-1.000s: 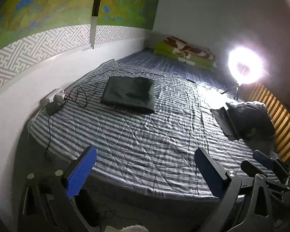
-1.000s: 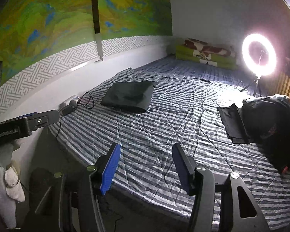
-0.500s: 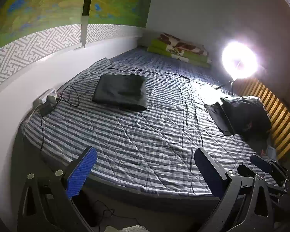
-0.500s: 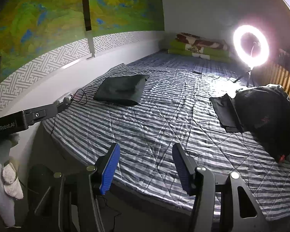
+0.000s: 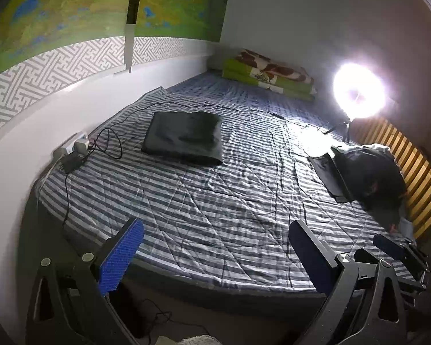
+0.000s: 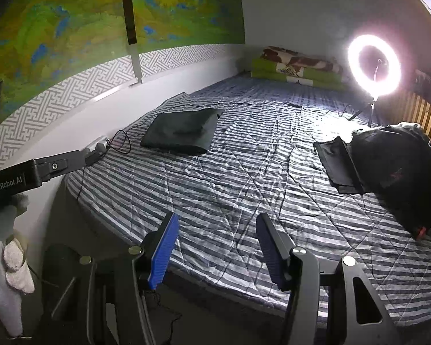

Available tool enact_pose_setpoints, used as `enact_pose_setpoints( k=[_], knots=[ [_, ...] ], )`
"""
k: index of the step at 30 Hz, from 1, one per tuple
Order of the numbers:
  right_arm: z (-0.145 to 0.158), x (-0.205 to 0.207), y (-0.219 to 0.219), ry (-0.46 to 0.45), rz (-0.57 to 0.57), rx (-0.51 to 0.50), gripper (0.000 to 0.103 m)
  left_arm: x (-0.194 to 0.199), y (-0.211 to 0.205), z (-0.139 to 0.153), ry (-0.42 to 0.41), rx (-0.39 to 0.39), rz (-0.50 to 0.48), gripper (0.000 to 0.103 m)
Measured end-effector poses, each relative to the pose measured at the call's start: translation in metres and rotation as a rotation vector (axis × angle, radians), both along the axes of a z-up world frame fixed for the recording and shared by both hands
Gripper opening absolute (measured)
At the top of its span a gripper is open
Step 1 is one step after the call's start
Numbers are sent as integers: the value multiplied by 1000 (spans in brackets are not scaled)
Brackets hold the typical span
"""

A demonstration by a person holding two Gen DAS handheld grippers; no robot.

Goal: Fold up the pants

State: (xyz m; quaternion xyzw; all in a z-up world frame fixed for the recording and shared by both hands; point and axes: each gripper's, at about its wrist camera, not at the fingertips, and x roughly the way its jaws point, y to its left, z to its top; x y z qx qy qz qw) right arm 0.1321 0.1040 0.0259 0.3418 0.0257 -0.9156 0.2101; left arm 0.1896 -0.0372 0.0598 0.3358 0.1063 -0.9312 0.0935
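Observation:
Dark folded pants [image 5: 185, 137] [image 6: 182, 130] lie flat on the striped bed [image 5: 230, 210] [image 6: 230, 178], toward the wall side. A heap of dark clothes [image 5: 367, 172] [image 6: 393, 166] sits at the bed's right edge, a flat dark piece [image 6: 337, 164] beside it. My left gripper [image 5: 215, 256] is open and holds nothing, hovering short of the bed's near edge. My right gripper [image 6: 217, 250] is also open and empty, over the near edge. The right gripper's fingers [image 5: 388, 248] show at lower right of the left wrist view.
A lit ring light on a tripod [image 5: 359, 95] [image 6: 373, 66] stands at the far right. A power strip with cables [image 5: 77, 146] [image 6: 100, 146] lies by the wall. Green bedding [image 5: 270, 79] is stacked at the head. Wooden slats [image 5: 416, 172] line the right side.
Both grippers pulled back from the bed, then shifted a little closer and rightward; the folded pants and clothes heap stayed put. Both grippers remained open.

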Motion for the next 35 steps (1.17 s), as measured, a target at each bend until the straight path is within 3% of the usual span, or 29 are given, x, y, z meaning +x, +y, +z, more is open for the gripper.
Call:
enact_pose_setpoints(
  k=[35],
  knots=[
    [-13, 4, 3, -37, -18, -7, 52, 5, -13, -18, -33, 8, 29, 102]
  ],
)
